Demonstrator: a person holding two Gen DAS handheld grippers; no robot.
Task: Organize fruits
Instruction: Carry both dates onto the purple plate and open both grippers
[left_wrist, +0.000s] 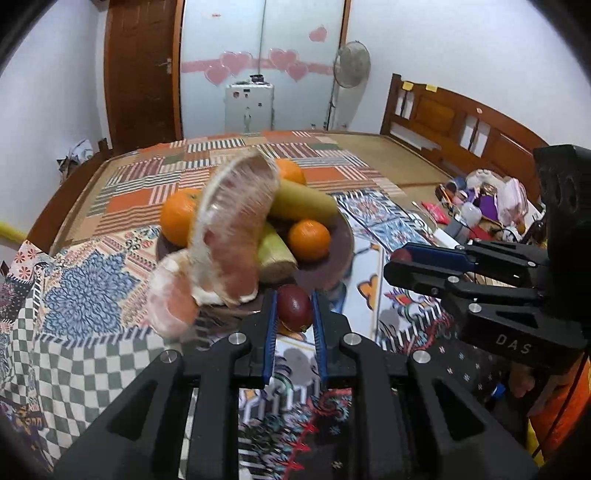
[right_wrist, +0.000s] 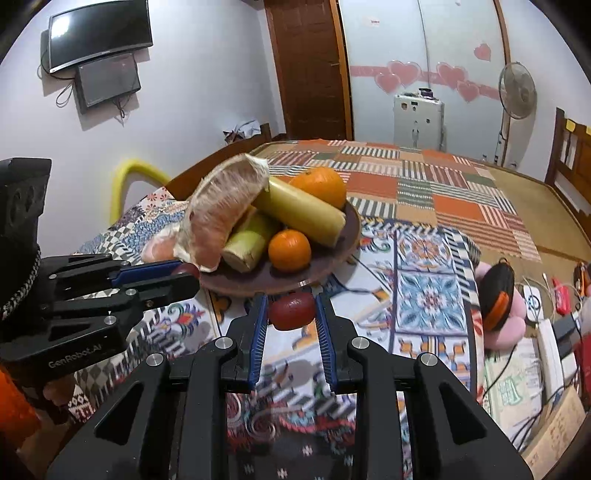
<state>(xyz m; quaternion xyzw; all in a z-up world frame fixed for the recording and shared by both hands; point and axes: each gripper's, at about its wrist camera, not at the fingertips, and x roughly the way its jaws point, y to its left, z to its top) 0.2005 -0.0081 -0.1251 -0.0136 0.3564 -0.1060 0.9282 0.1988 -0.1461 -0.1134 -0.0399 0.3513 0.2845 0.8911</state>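
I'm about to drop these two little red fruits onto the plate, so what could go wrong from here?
The plate is piled high, and the peeled pomelo piece leans over its near edge, so a nudge could topple it. The left gripper and right gripper each pinch a small red fruit; little bare plate remains, so they may roll off.

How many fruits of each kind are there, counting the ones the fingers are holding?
Oranges: 3
Peeled pomelo pieces: 2
Pale yellow-green stalk pieces: 2
Dark red round fruits: 2, one in the left gripper, one in the right gripper
Total: 9
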